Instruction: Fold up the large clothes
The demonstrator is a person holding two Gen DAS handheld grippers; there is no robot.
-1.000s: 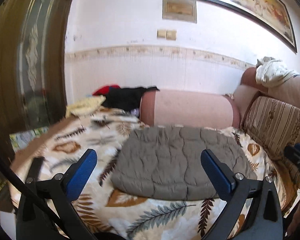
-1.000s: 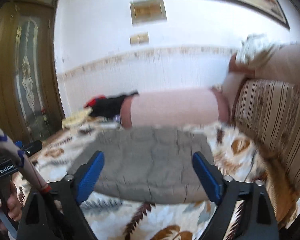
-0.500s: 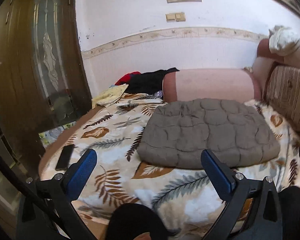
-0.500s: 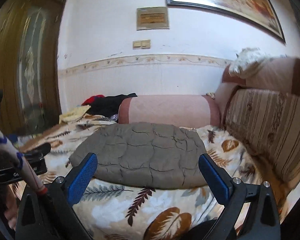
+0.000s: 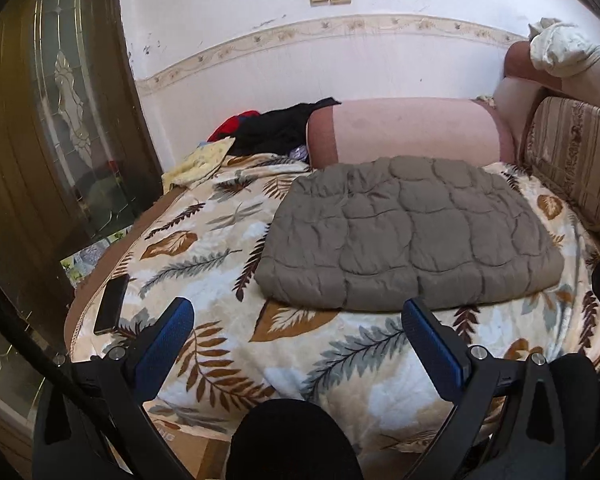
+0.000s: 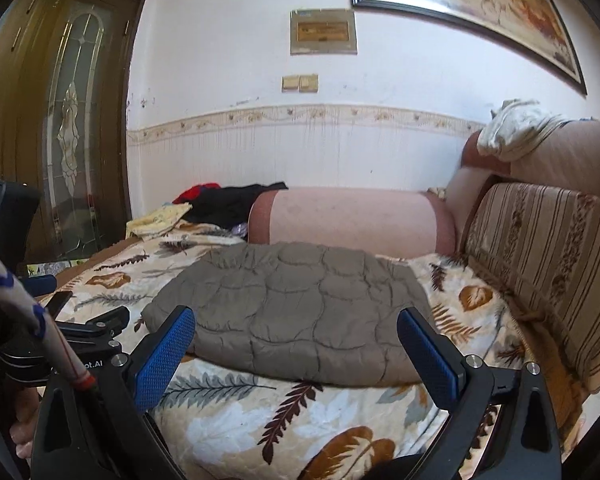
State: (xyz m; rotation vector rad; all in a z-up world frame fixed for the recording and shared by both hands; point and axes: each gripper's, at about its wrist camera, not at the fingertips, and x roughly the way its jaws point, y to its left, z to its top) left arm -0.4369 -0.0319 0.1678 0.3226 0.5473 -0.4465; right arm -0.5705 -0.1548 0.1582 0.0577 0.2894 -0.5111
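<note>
White wall (image 6: 228,80) behind, crossed by a patterned border strip (image 6: 300,114). Two beige switches (image 6: 300,83) and a small plaque (image 6: 323,32) above; framed painting (image 6: 472,4) upper right. Dark wooden door (image 6: 66,120) with leaded glass at left. Striped sofa backrest (image 6: 540,256) at right, pink bolster (image 6: 352,220) along the wall. Leaf-print blanket (image 5: 228,240) spread over the seat. Bright daylight on the wall.

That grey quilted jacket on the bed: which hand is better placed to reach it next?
Probably the right. The right gripper hangs open just over the near edge of the grey quilted jacket. The left gripper, also open, sits further back over the leaf-print blanket.
</note>
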